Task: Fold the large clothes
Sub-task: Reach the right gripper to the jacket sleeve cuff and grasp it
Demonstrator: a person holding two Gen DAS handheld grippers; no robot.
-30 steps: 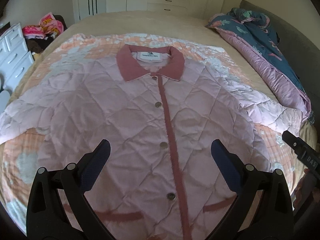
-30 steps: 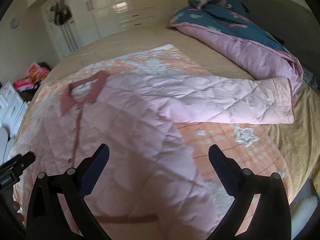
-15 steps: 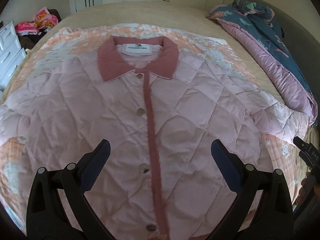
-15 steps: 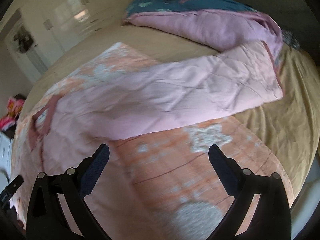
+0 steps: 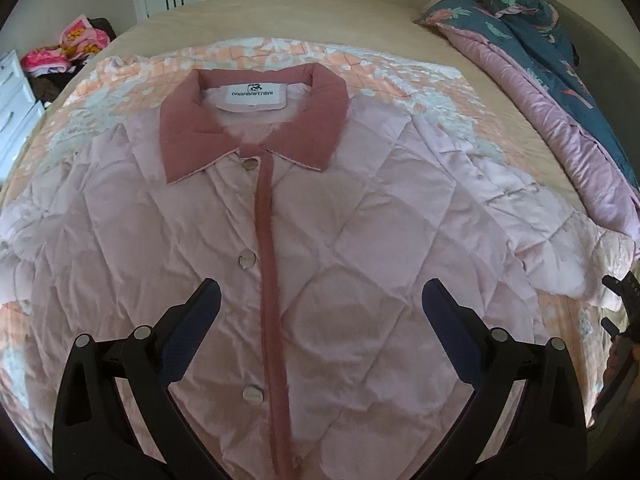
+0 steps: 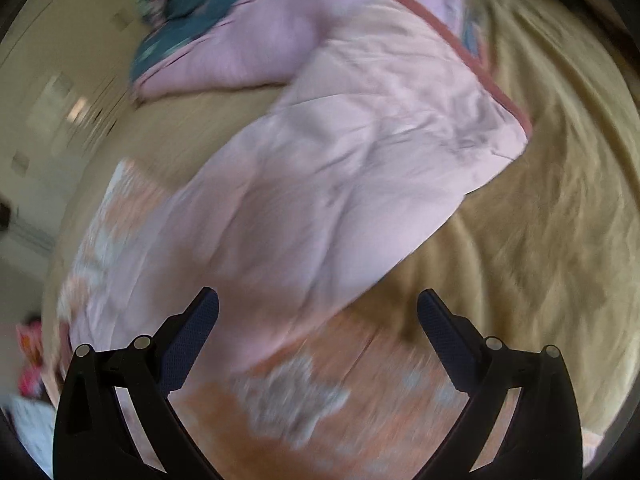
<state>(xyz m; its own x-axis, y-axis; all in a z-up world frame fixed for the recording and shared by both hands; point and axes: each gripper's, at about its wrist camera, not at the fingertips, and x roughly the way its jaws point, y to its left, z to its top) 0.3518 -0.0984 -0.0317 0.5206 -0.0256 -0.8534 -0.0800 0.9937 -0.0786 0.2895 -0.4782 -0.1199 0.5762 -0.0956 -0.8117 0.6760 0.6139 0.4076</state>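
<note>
A pale pink quilted jacket (image 5: 360,240) lies flat and buttoned on the bed, its rose collar (image 5: 256,128) toward the far side and a rose placket running down the middle. My left gripper (image 5: 320,300) hovers open above the jacket's chest, holding nothing. In the right wrist view the jacket's sleeve (image 6: 340,168) stretches out toward its rose cuff (image 6: 480,68), blurred by motion. My right gripper (image 6: 318,308) is open over the lower part of that sleeve, with nothing between its fingers. The right gripper's tip (image 5: 624,304) shows at the right edge of the left wrist view.
An orange and white patterned blanket (image 5: 400,76) lies under the jacket on a beige bedspread (image 6: 540,240). A bunched teal and pink duvet (image 5: 560,72) lies along the bed's right side. White drawers (image 5: 16,100) and a bright pile of clothes (image 5: 76,44) stand at the left.
Both grippers have moved forward over the jacket. The left one now sits nearer the collar. The right one has swung right and tilted, so the sleeve fills its view.
</note>
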